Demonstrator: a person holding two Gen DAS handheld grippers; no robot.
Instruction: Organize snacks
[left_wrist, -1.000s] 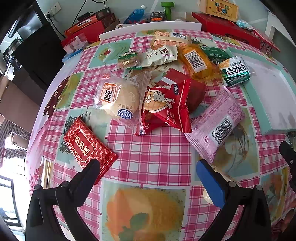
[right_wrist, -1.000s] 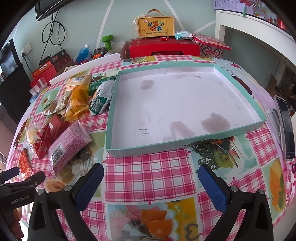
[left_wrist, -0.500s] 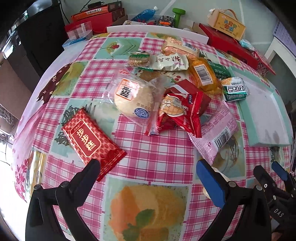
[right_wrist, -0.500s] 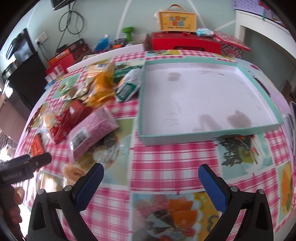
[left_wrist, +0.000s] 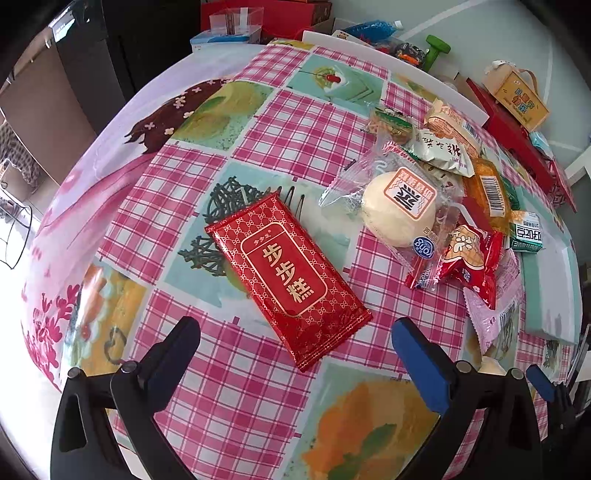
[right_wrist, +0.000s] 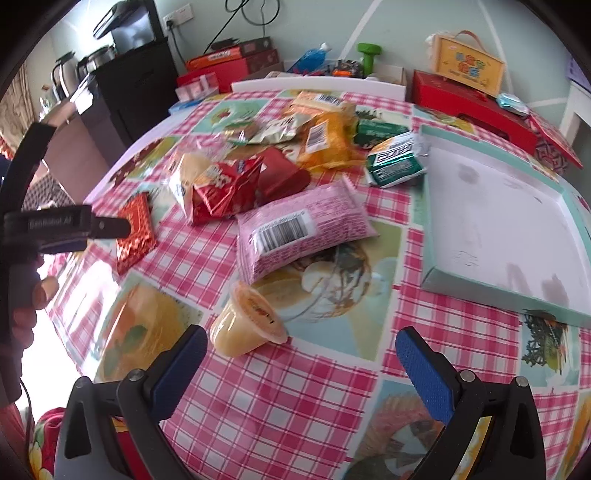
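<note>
Green dumbbell (right_wrist: 368, 58) (beyond table (right_wrist: 280, 398))

You have the snacks heaped mid-tabletop (right_wrist: 280, 398). The tray (right_wrist: 480, 291) lies toward the right edge, with nothing in it. A foil pouch (right_wrist: 397, 162) touches the tray's left wall. A barcoded packet (right_wrist: 301, 229) lies just left of the tray's near corner, and a jelly cup (right_wrist: 245, 325) lies tipped over on the tabletop nearer the front edge. The flat cake packet (left_wrist: 291, 278) lies apart from the heap toward the left edge, with the bun (left_wrist: 399, 214) just to its right. Boxes (right_wrist: 469, 96) stand behind the far edge.
</note>
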